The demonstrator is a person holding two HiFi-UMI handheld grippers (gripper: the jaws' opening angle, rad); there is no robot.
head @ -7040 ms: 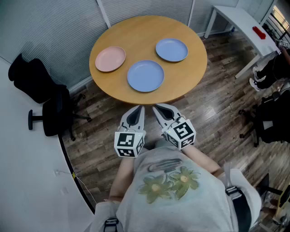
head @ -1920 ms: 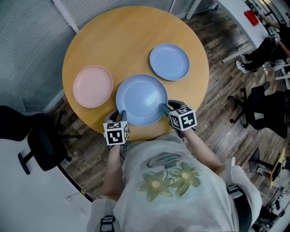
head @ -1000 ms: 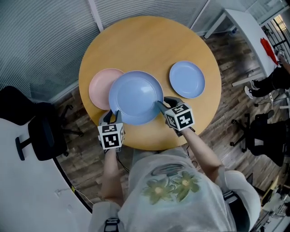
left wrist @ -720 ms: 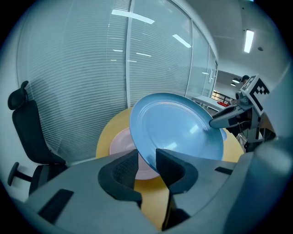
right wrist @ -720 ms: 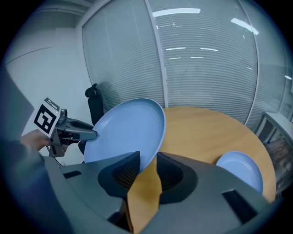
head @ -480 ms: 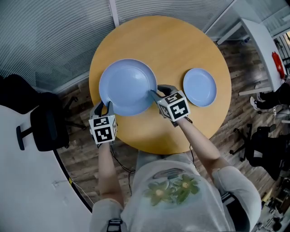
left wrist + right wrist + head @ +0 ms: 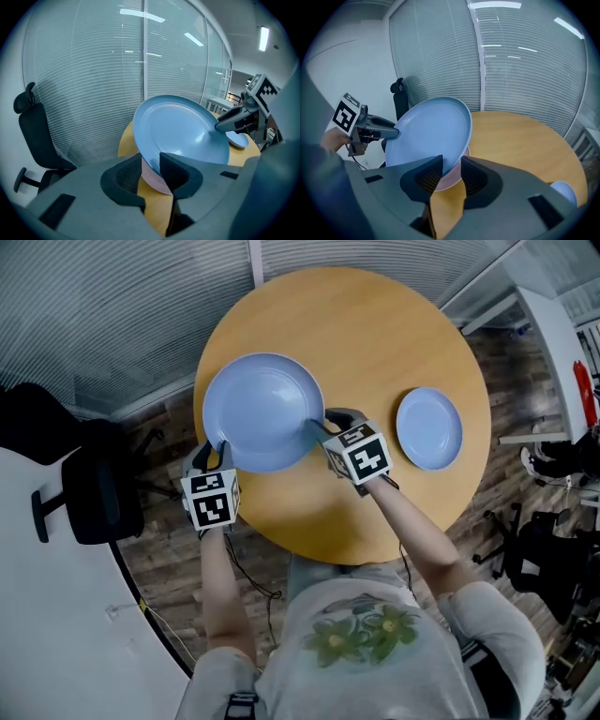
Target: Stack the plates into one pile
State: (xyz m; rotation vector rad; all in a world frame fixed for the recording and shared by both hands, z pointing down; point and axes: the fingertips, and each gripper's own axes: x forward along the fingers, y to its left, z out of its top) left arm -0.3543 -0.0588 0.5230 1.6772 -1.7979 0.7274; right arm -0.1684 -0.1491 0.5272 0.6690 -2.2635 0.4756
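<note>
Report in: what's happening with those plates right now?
Left tongs and right tongs both clamped on large blue plate rim. Plate tilted over the pink plate. Small blue plate sits apart, at right. Nothing seen blocking.

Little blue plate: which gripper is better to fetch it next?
Probably the right gripper: the little blue plate lies on its side, while the left gripper holds the big blue plate at its far edge.
</note>
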